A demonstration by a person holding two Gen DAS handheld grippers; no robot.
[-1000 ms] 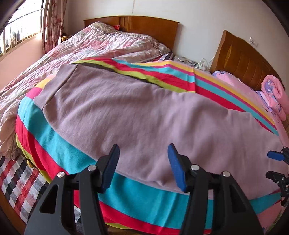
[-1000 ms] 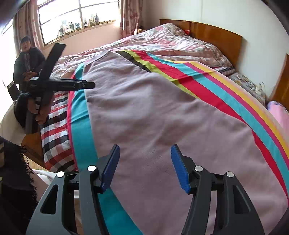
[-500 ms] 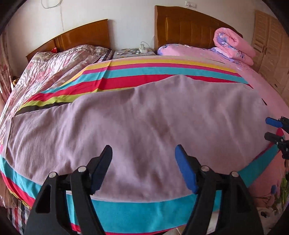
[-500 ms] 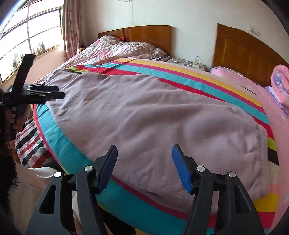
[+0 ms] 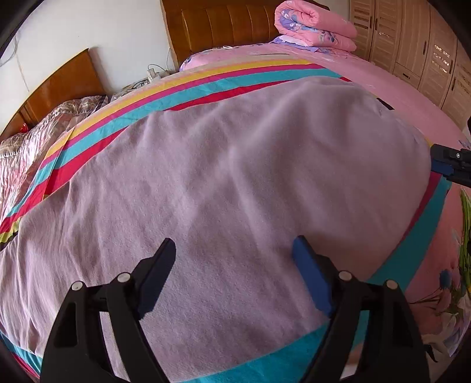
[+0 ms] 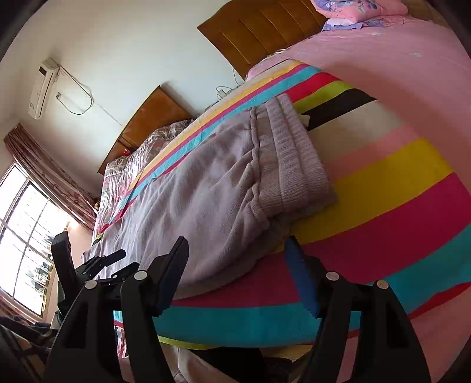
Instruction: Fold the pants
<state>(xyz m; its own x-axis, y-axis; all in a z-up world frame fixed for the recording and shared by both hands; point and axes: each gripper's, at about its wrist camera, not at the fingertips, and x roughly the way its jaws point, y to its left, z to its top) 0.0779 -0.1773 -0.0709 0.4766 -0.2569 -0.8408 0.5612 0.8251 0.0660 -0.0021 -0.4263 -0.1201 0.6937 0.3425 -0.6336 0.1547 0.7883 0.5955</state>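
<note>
Left wrist view first: on the far left a crinkly floral quilt [image 5: 32, 138] can be seen bunched on a second bed, with a wooden headboard [image 5: 59, 88] behind it. The pants [image 5: 229, 182], a pale mauve fleecy pair, are spread flat across the striped blanket [image 5: 206, 85] and fill most of the picture. The left gripper [image 5: 234, 250] is held just above that fabric with its jaws spread wide; they have just been opening, and nothing is caught between them, no pad is pressed on the cloth. Further right a rolled pink quilt [image 5: 312, 23] is seen on the pink sheet, wardrobe doors [image 5: 426, 50] line the wall, and the tip of the right gripper [image 5: 450, 165] is poked in from the right edge near the waist end of the pants. Right wrist view, tilted quite a bit: a bright window [image 6: 23, 235] and the left gripper [image 6: 88, 265] are found on the left, an air conditioner [image 6: 41, 88] is mounted on the wall. The pants [image 6: 206, 191] are seen lying lengthwise along the blanket [image 6: 382, 182], the ribbed waistband [image 6: 294, 153] at the near end. The right gripper [image 6: 237, 247] is parked at the near edge of the bed, just by the waistband corner, jaws well apart and just been opening too, nothing gripped.
</note>
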